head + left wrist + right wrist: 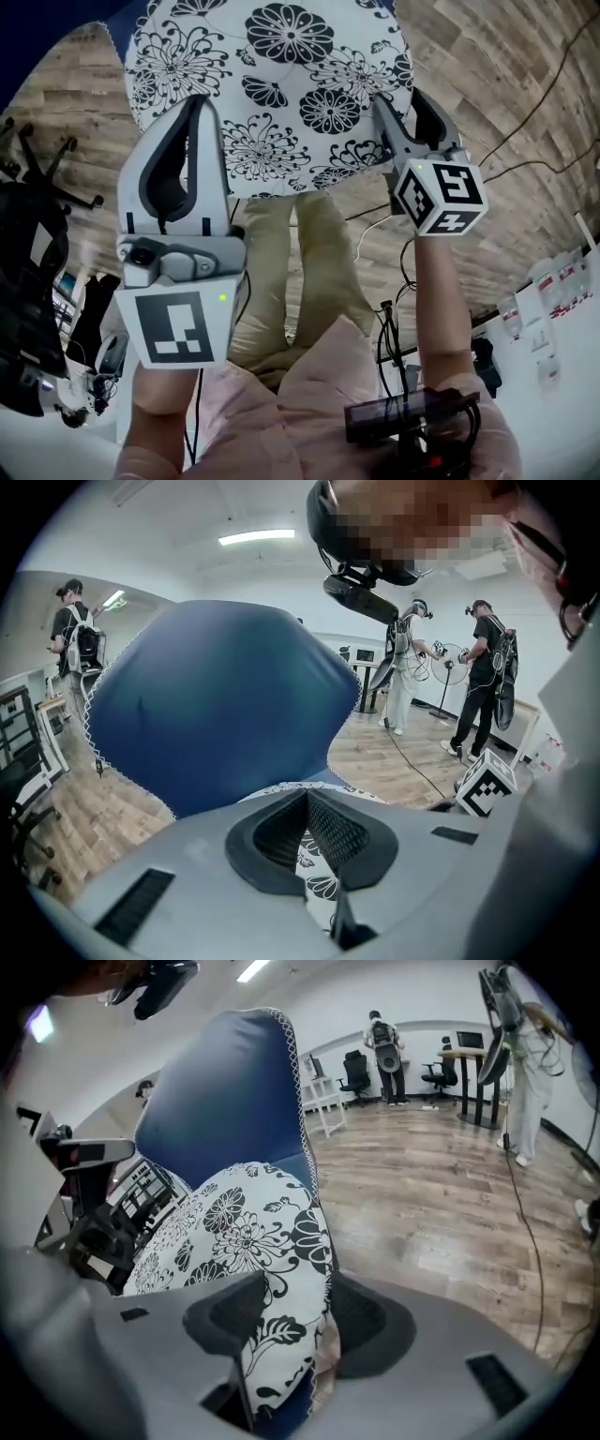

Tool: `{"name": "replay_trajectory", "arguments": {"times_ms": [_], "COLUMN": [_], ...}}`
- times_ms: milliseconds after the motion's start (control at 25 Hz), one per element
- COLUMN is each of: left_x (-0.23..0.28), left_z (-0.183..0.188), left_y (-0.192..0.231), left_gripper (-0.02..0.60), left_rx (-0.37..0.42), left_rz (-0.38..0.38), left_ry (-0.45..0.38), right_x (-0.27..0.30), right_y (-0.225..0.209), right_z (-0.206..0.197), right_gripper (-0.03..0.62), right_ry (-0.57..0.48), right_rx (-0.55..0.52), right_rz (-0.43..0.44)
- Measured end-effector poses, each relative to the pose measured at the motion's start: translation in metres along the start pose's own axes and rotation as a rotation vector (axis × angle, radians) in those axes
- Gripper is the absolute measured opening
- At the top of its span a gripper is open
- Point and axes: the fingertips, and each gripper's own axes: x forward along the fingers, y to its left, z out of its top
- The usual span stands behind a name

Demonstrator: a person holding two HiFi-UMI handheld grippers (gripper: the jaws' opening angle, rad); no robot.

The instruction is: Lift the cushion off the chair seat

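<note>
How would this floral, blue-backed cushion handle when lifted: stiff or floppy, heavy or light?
Probably floppy: the black-and-white floral cushion bulges and pinches thin where the right gripper clamps it. Likely light: the left gripper holds only its edge.

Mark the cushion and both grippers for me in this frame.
cushion (281, 84), head view, middle of its floral face.
left gripper (199, 101), head view, between its fingertips, closed on the cushion.
right gripper (399, 103), head view, between its fingertips, closed on the cushion.
</note>
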Motion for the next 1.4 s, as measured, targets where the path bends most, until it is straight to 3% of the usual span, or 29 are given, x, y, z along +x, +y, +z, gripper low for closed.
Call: {"name": "replay_trajectory", "arguments": {"times_ms": [200,400,800,1120,1400], "left_x": [-0.011,-0.035,-0.100,-0.153,-0.201], "left_z": [0.013,0.045,0.112,0.133,0.172], "left_y": [0.002,0.001,-0.010,-0.007,-0.004], "left_gripper": [0.011,0.011,0.011,0.011,0.011], "left_rx": [0.000,0.002,-0.003,-0.010,0.029], "left_rz": [0.009,0.027,0.079,0.141,0.183], "left_ry": [-0.019,-0.074,-0.196,-0.252,-0.358], "right_x": [-0.009,-0.036,-0.108,-0.153,-0.194], "right_y": [0.009,0.033,0.109,0.162,0.203], "right_z": [0.010,0.043,0.111,0.124,0.145], "right_gripper": [0.147,0.070,0.054,0.049,0.046], "right_ry": [0.014,-0.039,-0.160,-0.216,-0.256], "right_rx": [-0.069,-0.134,-0.300,-0.353,-0.409], "right_rz": [-0.034,-0.034,0.061,0.098,0.145]}}
